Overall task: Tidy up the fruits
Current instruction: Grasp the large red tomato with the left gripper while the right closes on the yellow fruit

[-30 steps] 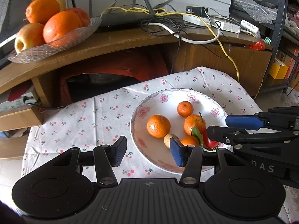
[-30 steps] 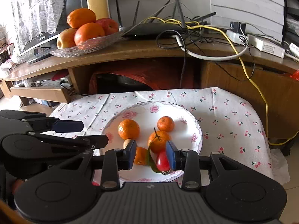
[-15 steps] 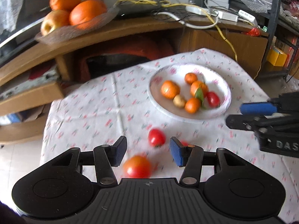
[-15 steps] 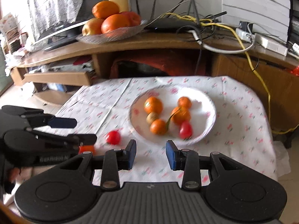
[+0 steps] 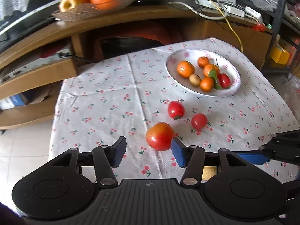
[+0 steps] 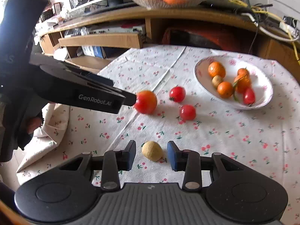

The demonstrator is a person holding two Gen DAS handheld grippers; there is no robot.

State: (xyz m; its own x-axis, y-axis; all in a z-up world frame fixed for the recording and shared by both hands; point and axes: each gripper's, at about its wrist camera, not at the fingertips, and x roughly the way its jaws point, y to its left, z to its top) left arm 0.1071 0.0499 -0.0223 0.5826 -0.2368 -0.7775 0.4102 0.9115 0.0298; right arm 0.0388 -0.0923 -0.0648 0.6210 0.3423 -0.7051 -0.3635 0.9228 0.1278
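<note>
A white floral plate (image 5: 232, 91) (image 6: 262, 103) on the cherry-print cloth holds several small oranges, a tan round fruit and a red tomato. Three red fruits lie loose on the cloth: a large one (image 5: 159, 136) (image 6: 146, 102) and two small tomatoes (image 5: 175, 109) (image 5: 199, 121). My left gripper (image 5: 148, 151) is open, the large red fruit just ahead between its fingertips, near the right pad. A small yellowish fruit (image 6: 151, 151) lies between the open fingers of my right gripper (image 6: 151, 155), touching neither pad.
A glass dish (image 5: 93, 11) of big oranges and an apple stands on the wooden shelf behind, beside cables (image 5: 215, 13) and a router. The cloth's left edge (image 5: 54, 112) drops to a tiled floor. A person's dark sleeve (image 6: 16, 37) shows at the left.
Both grippers have pulled back from the plate toward the near side of the cloth. The loose red fruits and the yellowish fruit have come into view close to the fingers.
</note>
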